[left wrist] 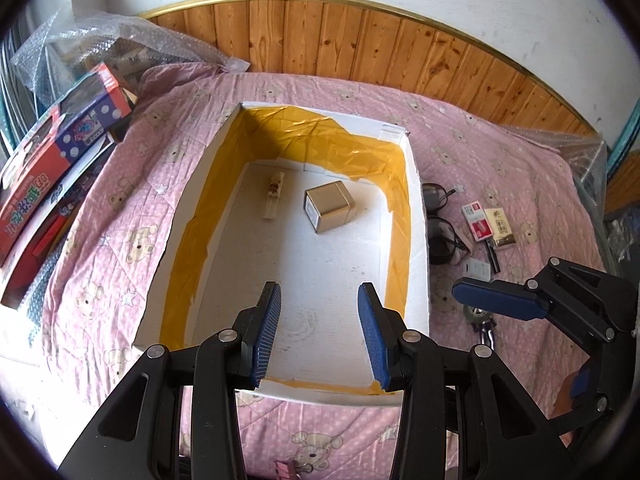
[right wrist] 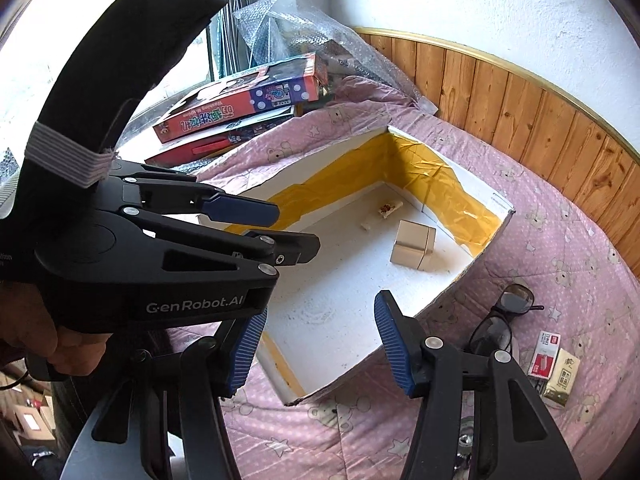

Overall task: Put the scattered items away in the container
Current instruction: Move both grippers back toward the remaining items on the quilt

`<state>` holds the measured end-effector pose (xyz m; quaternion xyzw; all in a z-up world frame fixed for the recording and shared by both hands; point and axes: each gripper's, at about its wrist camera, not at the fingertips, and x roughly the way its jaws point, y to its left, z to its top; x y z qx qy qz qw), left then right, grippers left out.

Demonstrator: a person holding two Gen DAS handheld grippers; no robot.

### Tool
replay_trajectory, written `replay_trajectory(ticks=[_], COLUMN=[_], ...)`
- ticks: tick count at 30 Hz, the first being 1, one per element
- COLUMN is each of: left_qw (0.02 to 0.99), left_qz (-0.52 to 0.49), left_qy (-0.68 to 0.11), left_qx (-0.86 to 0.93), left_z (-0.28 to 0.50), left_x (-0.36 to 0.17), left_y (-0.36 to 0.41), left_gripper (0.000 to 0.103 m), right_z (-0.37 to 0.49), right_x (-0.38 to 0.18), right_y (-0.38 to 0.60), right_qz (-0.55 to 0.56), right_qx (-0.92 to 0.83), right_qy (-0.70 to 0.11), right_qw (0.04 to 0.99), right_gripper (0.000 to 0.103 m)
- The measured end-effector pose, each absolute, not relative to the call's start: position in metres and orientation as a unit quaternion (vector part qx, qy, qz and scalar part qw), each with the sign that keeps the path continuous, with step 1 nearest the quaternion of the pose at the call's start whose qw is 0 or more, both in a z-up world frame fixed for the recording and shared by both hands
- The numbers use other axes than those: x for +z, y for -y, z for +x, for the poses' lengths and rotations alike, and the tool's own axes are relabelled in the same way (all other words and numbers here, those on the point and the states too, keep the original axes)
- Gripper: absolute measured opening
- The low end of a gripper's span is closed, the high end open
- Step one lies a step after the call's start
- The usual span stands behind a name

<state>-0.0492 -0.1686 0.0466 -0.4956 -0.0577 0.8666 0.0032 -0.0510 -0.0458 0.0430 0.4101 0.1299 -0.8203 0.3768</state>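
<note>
A bed (left wrist: pixel 500 152) under a pink bear-print quilt carries everything; its edges run out of both views. On it sits the container (left wrist: pixel 418 216), a white open box with crumpled yellow tape lining its inner walls, its near rim partly hidden behind the left gripper (left wrist: pixel 318 332). That gripper's fingers stand apart with nothing between them, above the box's near end. The right gripper (right wrist: pixel 320 344) is spread wide and empty too, just beside the box's right wall; in the left view only one of its fingers shows.

Inside the box lie a gold cube-shaped box (left wrist: pixel 329 212) and, near it, a small clear bottle (left wrist: pixel 274 195) whose label is too blurred to read. Outside, to the right on the quilt, lie dark glasses (right wrist: pixel 500 320), a red-and-white packet (right wrist: pixel 544 354) and a beige sachet (right wrist: pixel 562 378). A small black stick (left wrist: pixel 493 256) lies nearby, too small to identify.
</note>
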Motion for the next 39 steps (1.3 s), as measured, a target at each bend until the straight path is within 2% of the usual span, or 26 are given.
replay_trajectory(ticks=[13, 23, 31, 39], left_qw=[0.019, 0.045, 0.084, 0.114], left_qz=[-0.487, -0.476, -0.492, -0.518], left_qy=[0.027, 0.004, 0.008, 0.03], left_qx=[0.873, 0.878, 0.867, 0.848], left_z=[-0.013, 0.024, 0.04, 0.026], left_x=[0.052, 0.048, 0.023, -0.009], left_y=[0.138, 0.1, 0.056, 0.015], left_gripper=[0.042, 0.042, 0.042, 0.042], right_z=[-0.003, 0.019, 0.025, 0.003], right_x=[0.046, 0.018, -0.018, -0.045], right_y=[-0.003, -0.052, -0.114, -0.166], right_qz=[0.392, 0.413, 0.446, 0.472], right_qx=[-0.827, -0.822, -0.824, -0.838], right_qy=[-0.086, -0.013, 0.075, 0.116], right_qw=[0.394, 0.391, 0.341, 0.247], right_gripper=[0.058, 0.058, 0.058, 0.058])
